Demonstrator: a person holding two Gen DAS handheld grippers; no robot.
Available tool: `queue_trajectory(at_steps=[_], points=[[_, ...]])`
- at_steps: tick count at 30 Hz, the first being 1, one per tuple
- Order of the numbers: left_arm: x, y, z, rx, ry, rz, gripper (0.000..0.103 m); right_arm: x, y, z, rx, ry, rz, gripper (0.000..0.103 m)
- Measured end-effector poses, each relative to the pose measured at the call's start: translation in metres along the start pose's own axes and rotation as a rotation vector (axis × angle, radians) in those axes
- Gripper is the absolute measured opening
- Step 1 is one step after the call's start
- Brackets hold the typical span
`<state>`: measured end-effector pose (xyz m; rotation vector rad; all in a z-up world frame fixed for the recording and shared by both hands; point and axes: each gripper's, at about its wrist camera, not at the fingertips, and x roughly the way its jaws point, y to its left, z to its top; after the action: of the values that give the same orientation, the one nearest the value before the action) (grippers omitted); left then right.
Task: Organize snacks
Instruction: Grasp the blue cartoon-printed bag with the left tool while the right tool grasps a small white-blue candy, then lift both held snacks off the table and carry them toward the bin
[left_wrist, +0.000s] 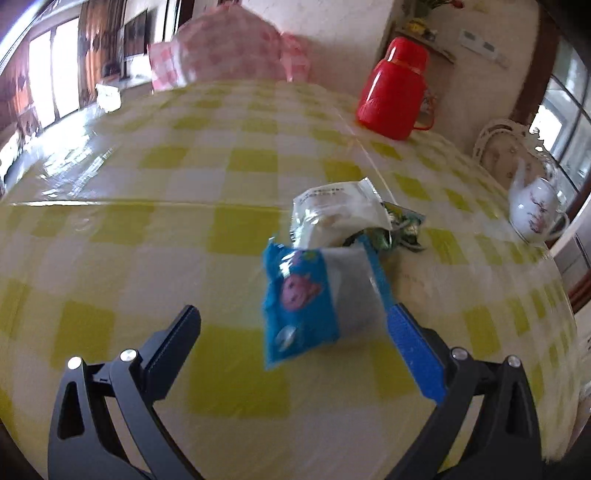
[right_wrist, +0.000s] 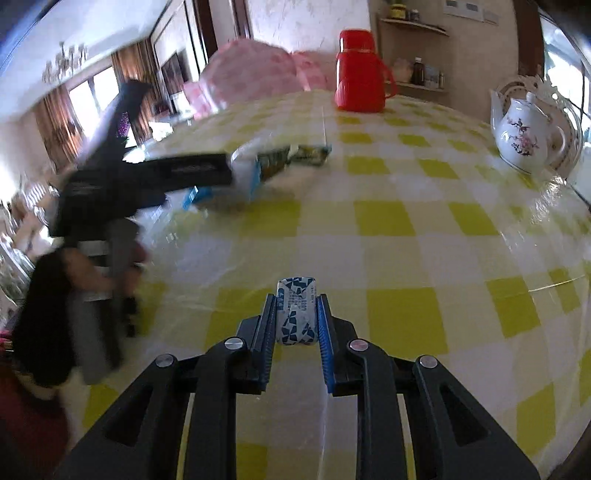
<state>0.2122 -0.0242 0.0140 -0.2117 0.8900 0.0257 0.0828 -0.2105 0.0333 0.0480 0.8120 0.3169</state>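
In the left wrist view my left gripper (left_wrist: 291, 310) is open. A blue snack packet with a pink cartoon figure (left_wrist: 299, 302) hangs between its fingers, against the right finger (left_wrist: 410, 343), just above the table. Beyond it lie a white snack bag (left_wrist: 340, 214) and a green packet (left_wrist: 402, 225) in a small pile. In the right wrist view my right gripper (right_wrist: 295, 314) is shut on a small white-and-blue wrapped candy (right_wrist: 296, 314), held above the table. The left gripper (right_wrist: 155, 177) shows blurred at the left, at the snack pile (right_wrist: 280, 158).
The table has a yellow-and-white checked cloth (left_wrist: 184, 221). A red thermos (left_wrist: 395, 88) stands at the far side, a white floral teapot (left_wrist: 535, 210) at the right edge, and a pink checked cover (left_wrist: 229, 51) at the back. The person's arm (right_wrist: 74, 295) is at the left.
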Motion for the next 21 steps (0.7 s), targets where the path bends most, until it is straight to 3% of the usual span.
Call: queue_trajectory(at_steps=[3, 6, 7, 8, 21], points=[[0.018, -0.010, 0.011, -0.014, 0.032, 0.034, 0.101, -0.002, 0.002, 0.000, -0.005, 0.002, 0.013, 0.021], [0.033, -0.019, 0.014, 0.035, 0.036, 0.095, 0.101, 0.001, 0.001, 0.000, -0.008, 0.016, 0.013, 0.021], [0.032, -0.019, 0.014, 0.043, 0.033, 0.089, 0.093, 0.003, 0.001, 0.000, -0.008, 0.022, 0.012, 0.021], [0.028, -0.020, 0.013, 0.067, 0.018, 0.058, 0.060, 0.004, 0.000, 0.000, -0.008, 0.025, 0.011, 0.021], [-0.008, -0.016, -0.017, 0.130, 0.010, -0.027, 0.053, 0.003, -0.013, -0.001, 0.057, 0.011, -0.005, 0.021]])
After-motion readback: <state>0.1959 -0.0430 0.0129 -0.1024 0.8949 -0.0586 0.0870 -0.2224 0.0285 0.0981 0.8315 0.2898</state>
